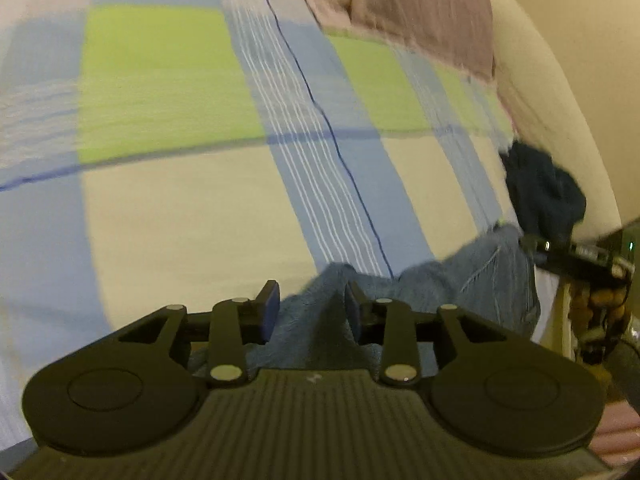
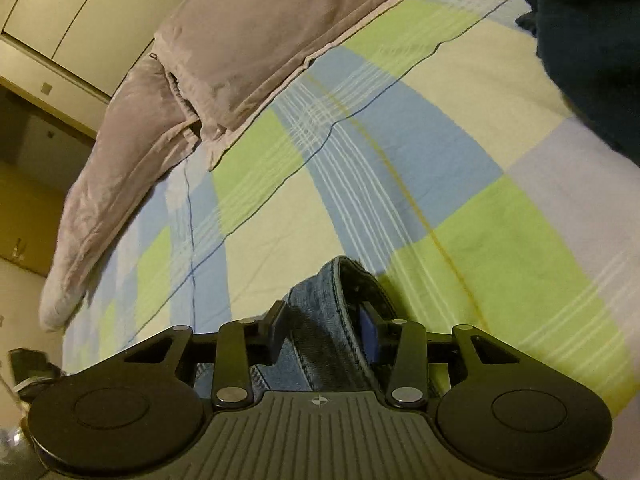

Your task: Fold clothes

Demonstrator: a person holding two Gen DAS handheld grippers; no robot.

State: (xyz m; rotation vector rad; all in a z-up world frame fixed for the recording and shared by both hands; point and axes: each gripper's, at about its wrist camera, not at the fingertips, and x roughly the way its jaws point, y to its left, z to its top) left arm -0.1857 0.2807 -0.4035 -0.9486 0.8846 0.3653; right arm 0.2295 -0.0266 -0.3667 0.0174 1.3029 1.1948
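Blue denim jeans (image 1: pixel 440 280) lie across the near edge of a checked bedsheet (image 1: pixel 180 208). My left gripper (image 1: pixel 312 304) is shut on a bunched fold of the jeans, with fabric filling the gap between its blue pads. My right gripper (image 2: pixel 324 320) is shut on the jeans' waistband (image 2: pixel 340 288), which stands up between its fingers. The right gripper also shows at the right edge of the left wrist view (image 1: pixel 580 256). A dark navy garment (image 2: pixel 592 40) lies on the sheet at upper right; it also shows in the left wrist view (image 1: pixel 544 192).
A grey-mauve pillow (image 2: pixel 240 60) lies along the head of the bed; it also shows in the left wrist view (image 1: pixel 400 4). The bed edge drops to a pale floor (image 2: pixel 20 292) at left, with cupboards (image 2: pixel 80 8) behind.
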